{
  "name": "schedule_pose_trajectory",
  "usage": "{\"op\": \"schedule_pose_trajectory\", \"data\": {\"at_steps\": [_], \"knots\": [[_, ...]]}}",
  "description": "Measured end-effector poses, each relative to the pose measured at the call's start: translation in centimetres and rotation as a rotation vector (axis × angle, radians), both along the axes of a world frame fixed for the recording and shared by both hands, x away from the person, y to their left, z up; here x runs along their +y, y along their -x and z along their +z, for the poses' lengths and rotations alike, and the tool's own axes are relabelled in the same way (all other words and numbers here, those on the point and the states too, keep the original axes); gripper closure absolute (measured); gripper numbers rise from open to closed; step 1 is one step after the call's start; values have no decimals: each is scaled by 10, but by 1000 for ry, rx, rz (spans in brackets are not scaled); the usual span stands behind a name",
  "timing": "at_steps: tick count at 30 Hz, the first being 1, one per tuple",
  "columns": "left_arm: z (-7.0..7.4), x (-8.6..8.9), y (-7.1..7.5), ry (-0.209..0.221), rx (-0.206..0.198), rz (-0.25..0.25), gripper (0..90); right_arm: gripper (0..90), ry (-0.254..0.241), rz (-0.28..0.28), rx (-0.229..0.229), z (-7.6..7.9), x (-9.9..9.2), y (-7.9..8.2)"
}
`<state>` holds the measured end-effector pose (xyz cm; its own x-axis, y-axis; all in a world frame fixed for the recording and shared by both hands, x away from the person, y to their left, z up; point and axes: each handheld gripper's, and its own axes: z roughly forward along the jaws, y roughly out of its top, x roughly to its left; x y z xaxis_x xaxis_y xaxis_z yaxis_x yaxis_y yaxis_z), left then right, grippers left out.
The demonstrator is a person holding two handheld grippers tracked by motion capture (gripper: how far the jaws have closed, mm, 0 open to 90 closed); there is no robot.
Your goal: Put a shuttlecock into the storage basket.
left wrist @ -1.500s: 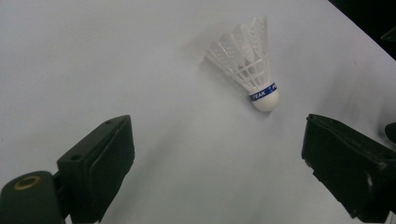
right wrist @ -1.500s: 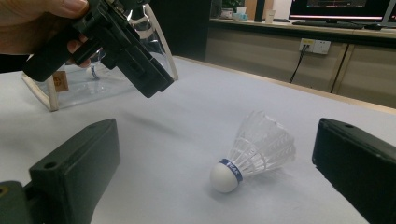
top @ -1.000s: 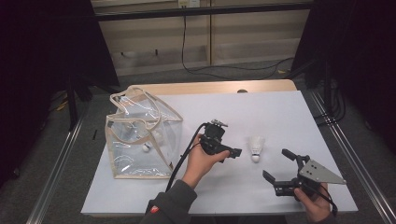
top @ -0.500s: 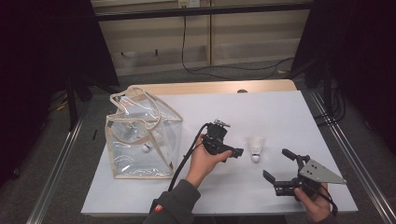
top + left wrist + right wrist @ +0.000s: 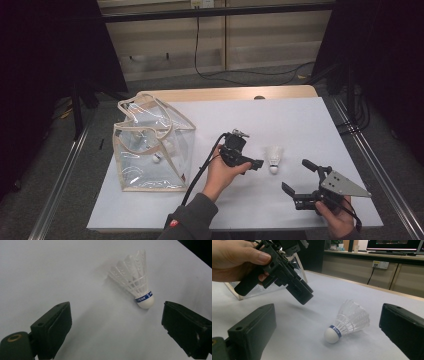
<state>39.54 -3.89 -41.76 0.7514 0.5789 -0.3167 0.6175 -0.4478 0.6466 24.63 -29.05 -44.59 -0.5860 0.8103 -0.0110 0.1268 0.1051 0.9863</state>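
Two open hand-held grippers (image 5: pixel 252 165) (image 5: pixel 298 181) near shuttlecock (image 5: pixel 273 158)

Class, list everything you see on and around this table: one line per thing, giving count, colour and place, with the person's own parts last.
White feathered shuttlecock with blue band: one, lying on its side on the sheet, between the two claws.
Clear plastic tote bag with beige trim: one, at the table's left; small pale items inside, too unclear to name.
White table sheet: one, covering the table.
Black cable: one, on the floor beyond the table.
Left claw: black, open, beside the shuttlecock.
Right claw: black, open, near right.
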Motion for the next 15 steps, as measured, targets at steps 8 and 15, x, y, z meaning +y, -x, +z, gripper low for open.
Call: {"op": "schedule_pose_trajectory", "data": {"at_steps": [8,15], "knots": [[-2,-6,1,7,-5,1,98,7,-4,-1,0,0,0,0],[-4,-11,1,10,-11,-7,98,6,-3,0,-3,0,0,0]]}}
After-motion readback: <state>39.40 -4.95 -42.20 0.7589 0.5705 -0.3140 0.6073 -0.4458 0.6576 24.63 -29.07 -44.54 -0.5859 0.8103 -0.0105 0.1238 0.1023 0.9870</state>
